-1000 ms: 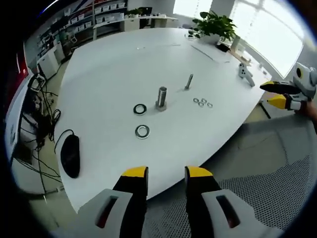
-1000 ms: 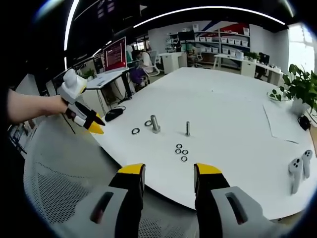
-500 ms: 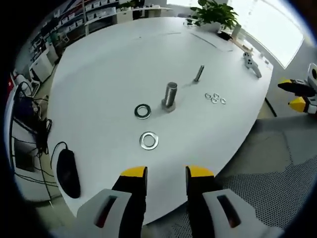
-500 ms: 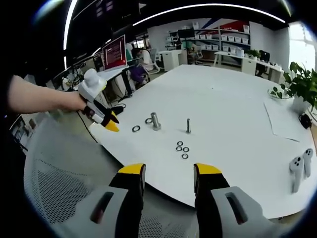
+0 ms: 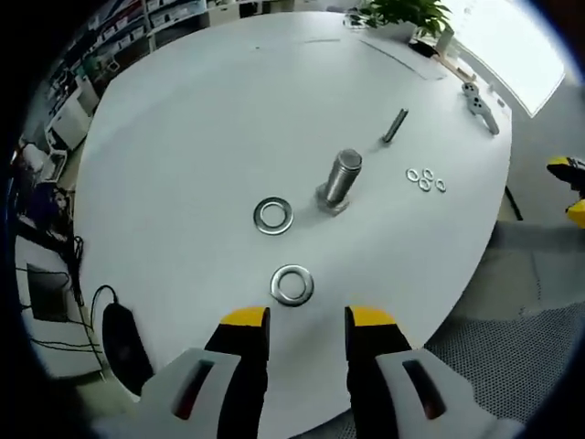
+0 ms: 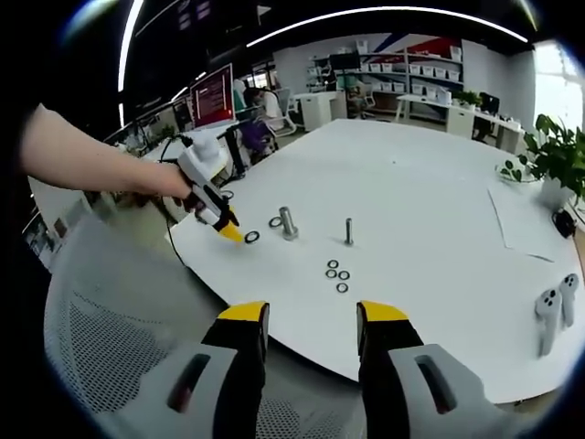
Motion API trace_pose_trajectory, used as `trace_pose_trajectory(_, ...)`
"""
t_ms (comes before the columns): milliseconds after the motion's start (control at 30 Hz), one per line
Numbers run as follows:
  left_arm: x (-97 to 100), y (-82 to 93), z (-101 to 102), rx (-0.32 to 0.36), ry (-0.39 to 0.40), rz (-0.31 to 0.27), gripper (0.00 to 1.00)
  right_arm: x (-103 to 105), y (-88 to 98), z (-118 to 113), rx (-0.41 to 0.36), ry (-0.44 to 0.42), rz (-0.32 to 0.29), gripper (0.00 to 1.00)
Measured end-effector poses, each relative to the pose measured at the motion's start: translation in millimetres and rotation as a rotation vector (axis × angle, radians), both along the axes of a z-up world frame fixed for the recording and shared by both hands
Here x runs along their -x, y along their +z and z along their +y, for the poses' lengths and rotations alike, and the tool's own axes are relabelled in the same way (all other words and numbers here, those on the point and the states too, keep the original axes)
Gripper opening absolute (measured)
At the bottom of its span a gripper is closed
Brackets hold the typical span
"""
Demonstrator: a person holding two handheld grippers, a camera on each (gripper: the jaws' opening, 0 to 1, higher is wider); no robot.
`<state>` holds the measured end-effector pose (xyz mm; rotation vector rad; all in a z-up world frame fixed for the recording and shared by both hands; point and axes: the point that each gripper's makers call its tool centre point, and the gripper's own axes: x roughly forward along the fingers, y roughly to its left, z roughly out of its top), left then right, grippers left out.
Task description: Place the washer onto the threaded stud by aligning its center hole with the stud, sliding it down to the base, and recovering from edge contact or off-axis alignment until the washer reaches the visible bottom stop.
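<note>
A large threaded stud (image 5: 342,178) stands upright on the white table (image 5: 201,119). Two big steel washers lie flat near it: one (image 5: 292,284) just ahead of my left gripper (image 5: 307,320), the other (image 5: 273,217) beside the stud's base. My left gripper is open, nothing between its yellow-tipped jaws. In the right gripper view a hand holds the left gripper (image 6: 232,234) with its tips close to the near washer (image 6: 250,237), left of the stud (image 6: 288,222). My right gripper (image 6: 312,315) is open and off the table's edge, well away from the parts.
A thin stud (image 5: 396,125) stands farther back, with several small washers (image 5: 426,178) near it. A black mouse (image 5: 119,334) lies at the table's left edge. White controllers (image 6: 548,315), a paper sheet (image 6: 526,229) and a potted plant (image 6: 558,160) are on the far side.
My left gripper has moved forward over the table edge, closing in on the near washer. The right gripper has stayed where it was.
</note>
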<state>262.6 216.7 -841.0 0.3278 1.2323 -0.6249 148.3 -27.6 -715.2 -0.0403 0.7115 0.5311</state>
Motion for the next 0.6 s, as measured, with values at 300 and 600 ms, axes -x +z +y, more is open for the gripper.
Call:
trace_pose_trajectory(300, -7.1, -12.4, -3, -0.019, 0.020, 0.017, 0.31, 0, -0.7, -1, 0.001, -0.005, 0.003, 0.41)
trace_pose_trajectory(600, -10.7, -22.0, -3, -0.077, -0.021, -0.011, 0.30, -1, -1.3, -3, -0.001, -0.011, 0.005, 0.40)
